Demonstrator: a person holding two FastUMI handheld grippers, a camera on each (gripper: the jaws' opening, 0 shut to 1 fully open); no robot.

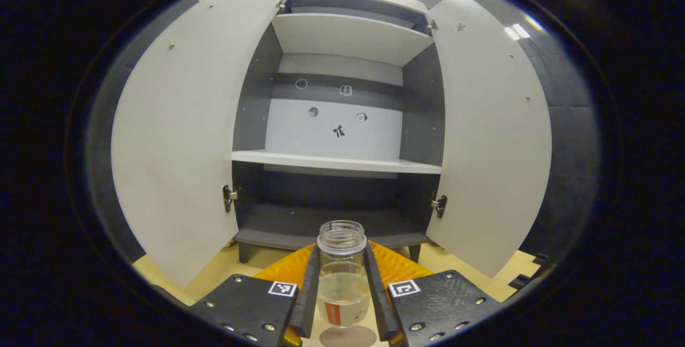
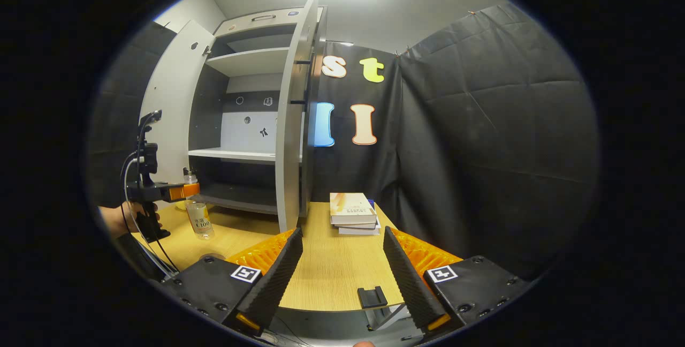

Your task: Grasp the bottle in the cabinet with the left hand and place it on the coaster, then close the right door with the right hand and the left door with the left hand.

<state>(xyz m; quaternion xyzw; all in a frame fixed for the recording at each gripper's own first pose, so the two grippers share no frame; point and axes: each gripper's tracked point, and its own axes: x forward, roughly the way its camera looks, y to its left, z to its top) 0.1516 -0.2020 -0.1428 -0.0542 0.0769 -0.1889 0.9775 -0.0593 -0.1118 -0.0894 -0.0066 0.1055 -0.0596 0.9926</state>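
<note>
Two fingers of the left gripper (image 1: pixel 342 288) are pinching the bottle (image 1: pixel 342 274) by its sides, just below the open neck, holding it upright over the table in front of the cabinet (image 1: pixel 342 122). At the bottom of the left gripper view the coaster (image 1: pixel 348 336) is showing right under the bottle's base. Lowering straight down while keeping the bottle vertical looks best, since liquid is sitting inside and the neck is uncapped; the squeeze should be eased only once the base is seated on the coaster. Meanwhile the right gripper (image 2: pixel 342 266) is waiting with its jaws spread wide over the table (image 2: pixel 332 266), near the right door (image 2: pixel 291 122), with both doors standing open.
</note>
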